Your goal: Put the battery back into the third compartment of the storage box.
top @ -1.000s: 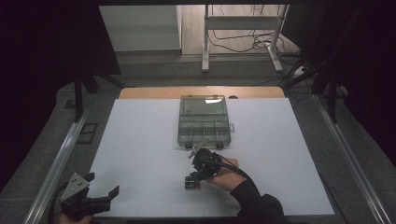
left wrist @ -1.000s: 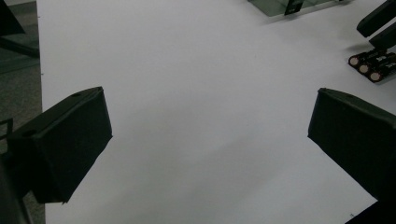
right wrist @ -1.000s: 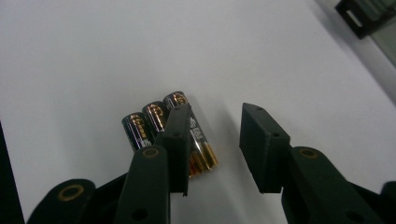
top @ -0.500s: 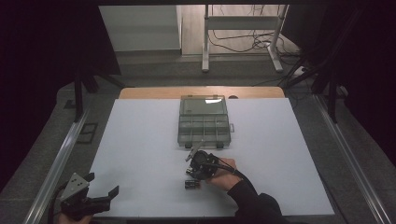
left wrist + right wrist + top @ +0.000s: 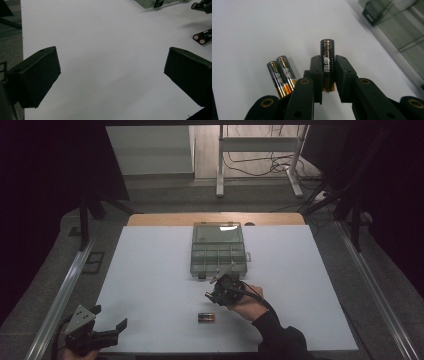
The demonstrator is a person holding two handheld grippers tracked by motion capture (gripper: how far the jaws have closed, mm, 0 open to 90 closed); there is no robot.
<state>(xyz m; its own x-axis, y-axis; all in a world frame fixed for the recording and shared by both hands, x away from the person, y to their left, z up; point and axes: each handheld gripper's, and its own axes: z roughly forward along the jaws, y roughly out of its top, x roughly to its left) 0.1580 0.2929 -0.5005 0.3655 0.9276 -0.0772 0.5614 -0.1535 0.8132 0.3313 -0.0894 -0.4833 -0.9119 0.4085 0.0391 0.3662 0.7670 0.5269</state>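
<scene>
- Near the middle of the white counter [image 5: 150, 270], the right tongs [image 5: 216, 295] are clenched on a single battery [image 5: 327, 62], their jaws having just closed on it.
- Seen in the right gripper view, the battery stands between the two pads, its top end poking out beyond them.
- Two more batteries [image 5: 205, 317] lie side by side on the counter, touching each other, just beside the right tongs and nearer the person.
- Behind the right tongs sits a clear compartment box [image 5: 218, 247], lid shut.
- At the near left corner, the left tongs [image 5: 107, 332] are released, jaws spread wide with only bare counter between them.
</scene>
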